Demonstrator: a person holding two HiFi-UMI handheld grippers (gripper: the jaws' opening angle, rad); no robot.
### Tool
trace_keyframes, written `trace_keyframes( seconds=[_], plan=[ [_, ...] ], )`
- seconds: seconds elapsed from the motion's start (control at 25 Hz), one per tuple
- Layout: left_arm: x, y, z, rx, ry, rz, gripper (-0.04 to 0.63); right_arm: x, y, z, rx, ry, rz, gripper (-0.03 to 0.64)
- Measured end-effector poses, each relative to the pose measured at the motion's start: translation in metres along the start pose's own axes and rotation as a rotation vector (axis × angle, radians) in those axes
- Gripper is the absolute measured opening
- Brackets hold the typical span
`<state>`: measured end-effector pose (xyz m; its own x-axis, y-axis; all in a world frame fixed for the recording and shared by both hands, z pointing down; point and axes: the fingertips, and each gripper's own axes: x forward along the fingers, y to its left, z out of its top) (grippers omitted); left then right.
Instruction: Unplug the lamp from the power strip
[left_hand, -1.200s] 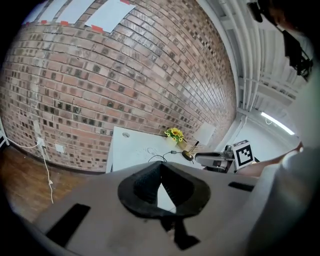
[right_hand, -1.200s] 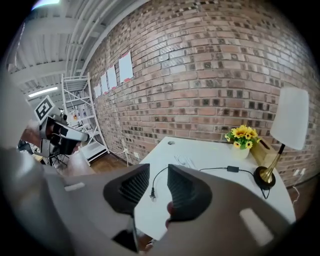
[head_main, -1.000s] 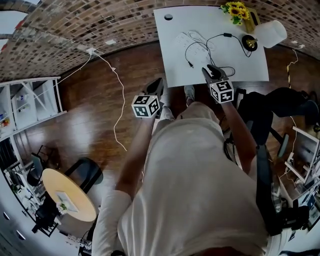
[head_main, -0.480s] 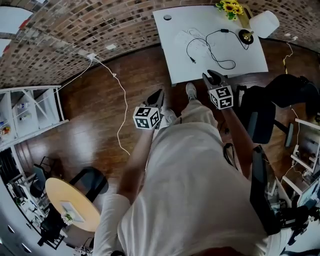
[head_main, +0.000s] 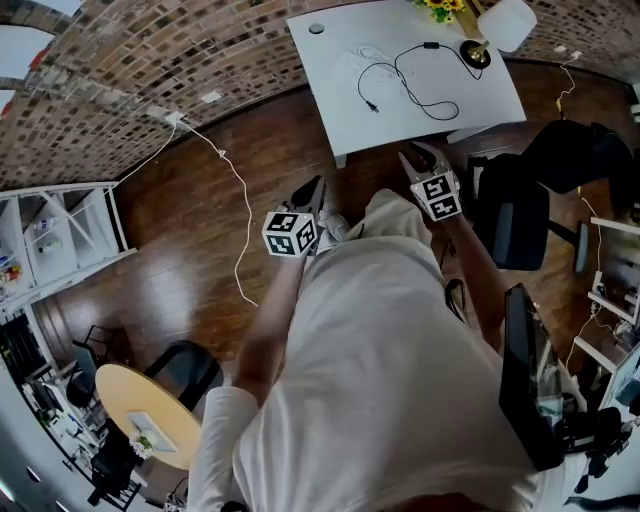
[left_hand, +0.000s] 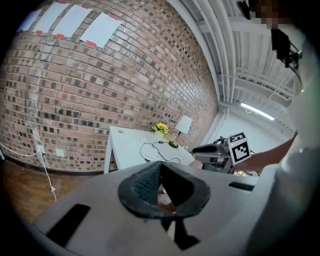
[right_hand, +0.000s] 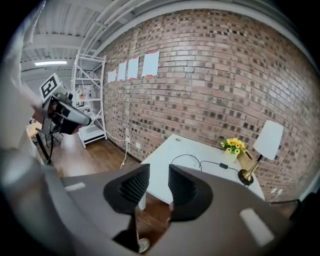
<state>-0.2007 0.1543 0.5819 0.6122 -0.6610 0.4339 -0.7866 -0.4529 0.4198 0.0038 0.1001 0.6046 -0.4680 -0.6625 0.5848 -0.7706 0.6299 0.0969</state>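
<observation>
Well ahead of the left tool (left_hand: 159, 167), the lamp (left_hand: 184, 125) stands on the table (left_hand: 125, 145).

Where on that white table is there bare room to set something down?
Bare: the table's left strip, from the round hole to the front corner, and the front right corner past the black cord's loop. Crowded: back right, with lamp and flowers.

Loft office/lab w/ brick wall (head_main: 150, 50), white desk (head_main: 350, 120), shelving (head_main: 60, 235), office chair (head_main: 510, 220).
</observation>
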Motion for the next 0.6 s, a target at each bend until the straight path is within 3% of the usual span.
trace_keyframes(
  seconds=[0.32, 0.6],
  plan=[
    [-0.01, -0.012, 0.015, -0.03, -0.088, 0.085, 0.002, 0.006, -0.002, 0.012, -0.103, -0.021, 0.086, 0.107],
    [-0.007, -0.057, 0.009, -0.048, -0.097, 0.121, 0.002, -0.021, -0.014, 0.018, -0.147, -0.039, 0.142, 0.107]
  ],
)
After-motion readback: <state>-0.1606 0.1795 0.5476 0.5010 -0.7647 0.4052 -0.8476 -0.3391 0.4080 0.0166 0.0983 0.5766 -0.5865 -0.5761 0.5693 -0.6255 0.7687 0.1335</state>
